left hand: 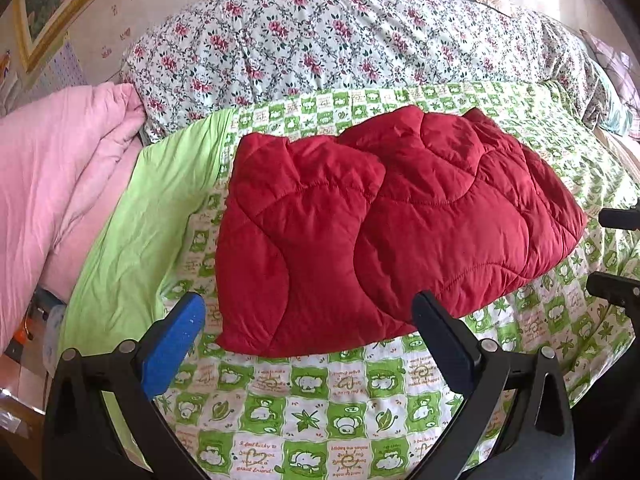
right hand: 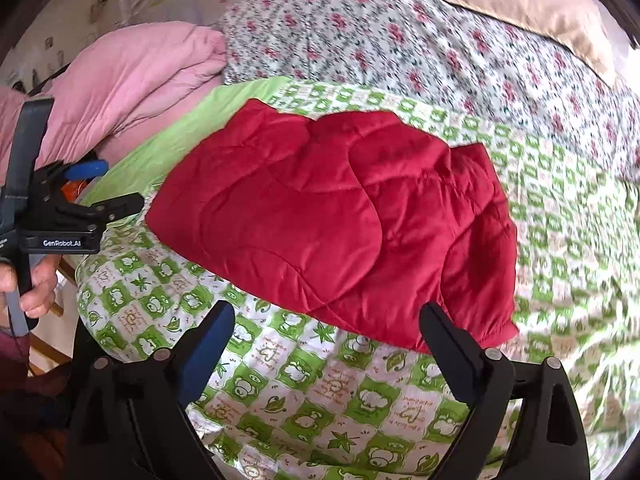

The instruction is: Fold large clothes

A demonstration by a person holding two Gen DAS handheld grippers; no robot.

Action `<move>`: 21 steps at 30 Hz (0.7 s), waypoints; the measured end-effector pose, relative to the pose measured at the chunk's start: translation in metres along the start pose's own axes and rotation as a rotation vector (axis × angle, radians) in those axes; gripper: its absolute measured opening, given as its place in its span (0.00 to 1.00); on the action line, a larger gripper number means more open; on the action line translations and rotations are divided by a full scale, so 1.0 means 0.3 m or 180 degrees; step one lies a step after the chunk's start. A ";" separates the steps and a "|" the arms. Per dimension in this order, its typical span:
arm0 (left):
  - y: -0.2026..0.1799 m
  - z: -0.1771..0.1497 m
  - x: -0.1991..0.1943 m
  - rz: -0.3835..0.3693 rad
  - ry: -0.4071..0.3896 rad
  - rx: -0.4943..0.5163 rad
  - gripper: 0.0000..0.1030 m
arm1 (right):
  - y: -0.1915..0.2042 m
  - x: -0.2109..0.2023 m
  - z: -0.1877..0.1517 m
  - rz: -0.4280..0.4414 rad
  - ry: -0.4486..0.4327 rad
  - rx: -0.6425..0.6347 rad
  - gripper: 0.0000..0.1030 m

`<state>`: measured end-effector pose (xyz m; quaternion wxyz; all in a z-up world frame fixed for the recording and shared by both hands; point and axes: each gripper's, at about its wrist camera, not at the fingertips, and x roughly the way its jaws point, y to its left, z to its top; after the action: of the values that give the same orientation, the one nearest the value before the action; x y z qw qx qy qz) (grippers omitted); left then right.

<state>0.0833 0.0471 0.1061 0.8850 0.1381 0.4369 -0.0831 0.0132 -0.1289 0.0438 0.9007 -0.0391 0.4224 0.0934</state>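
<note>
Bed sheet [left hand: 340, 412], green/white check w/ cartoon print, covers most of both views. Floral quilt [left hand: 320, 32] piled at the far side, pink duvet [left hand: 52, 184] at far left.

Red jacket [left hand: 384, 220], quilted, lies folded in a squat block mid-sheet, flat; long axis runs left-right across the bed, right end angled a bit away in the left view. Two layers overlap near its middle.

L gripper [left hand: 308, 324]: jaws wide apart, nothing between, held just short of the jacket's near edge.

R gripper [right hand: 328, 330]: jaws wide apart, empty, tips at the near hem, not clamped.

Hand [right hand: 38, 284] grips the L tool's handle.
</note>
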 end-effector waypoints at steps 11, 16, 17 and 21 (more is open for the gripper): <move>-0.007 0.023 0.010 -0.0027 0.0000 -0.0021 1.00 | -0.004 0.008 0.030 0.0040 -0.0019 -0.0045 0.94; -0.003 0.045 0.009 -0.0081 0.0006 0.0007 1.00 | -0.014 0.005 0.050 0.0084 -0.0006 -0.0054 0.94; -0.005 0.049 0.010 -0.0088 0.0005 0.0034 1.00 | -0.016 0.002 0.056 0.0093 -0.0008 -0.0066 0.94; -0.017 0.064 0.012 -0.0085 0.0004 0.0149 1.00 | -0.029 -0.005 0.080 0.0138 -0.0005 -0.0089 0.96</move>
<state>0.0986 0.0361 0.1134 0.8800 0.1530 0.4371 -0.1051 0.0323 -0.1341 0.0601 0.8982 -0.0425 0.4212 0.1188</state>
